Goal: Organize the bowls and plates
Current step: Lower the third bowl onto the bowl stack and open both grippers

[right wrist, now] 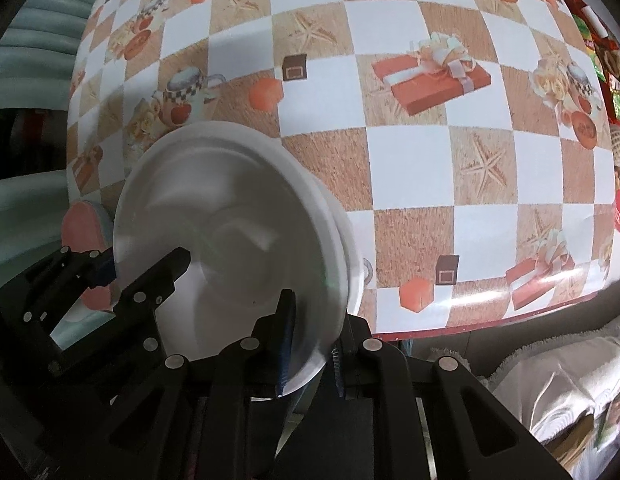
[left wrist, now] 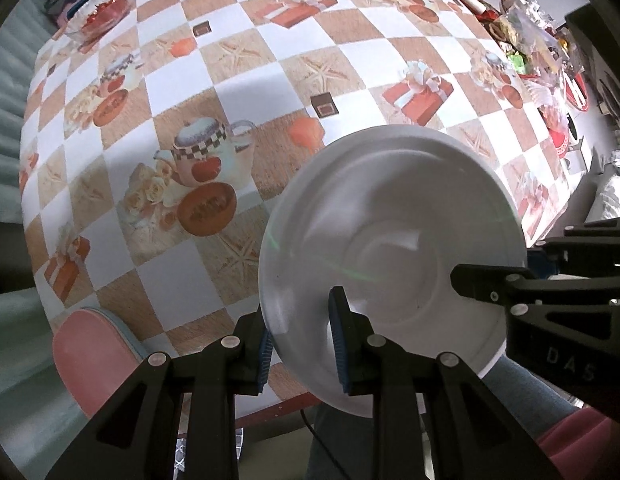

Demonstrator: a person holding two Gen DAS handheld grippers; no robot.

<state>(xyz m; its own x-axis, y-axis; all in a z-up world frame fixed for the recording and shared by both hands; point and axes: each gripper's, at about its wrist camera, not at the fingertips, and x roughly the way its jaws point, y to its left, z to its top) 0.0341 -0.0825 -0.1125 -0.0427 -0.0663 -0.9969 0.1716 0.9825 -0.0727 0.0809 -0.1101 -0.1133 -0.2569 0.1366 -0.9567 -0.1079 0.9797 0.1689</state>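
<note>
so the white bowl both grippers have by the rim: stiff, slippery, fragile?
The white bowl looks rigid: its rim keeps a clean round line where the left gripper and right gripper pinch it. The glossy glaze suggests it could slip in the pads. Probably ceramic, so likely to chip or crack if dropped on the table.

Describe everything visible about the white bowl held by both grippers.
The white bowl is plain, glossy and ceramic-looking, with a round base ring inside; nothing shows in it. It looks lifted and tilted over the near edge of the checkered tablecloth. The left gripper clamps its rim on one side and the right gripper clamps the opposite rim. Motion blur softens its surface.
</note>
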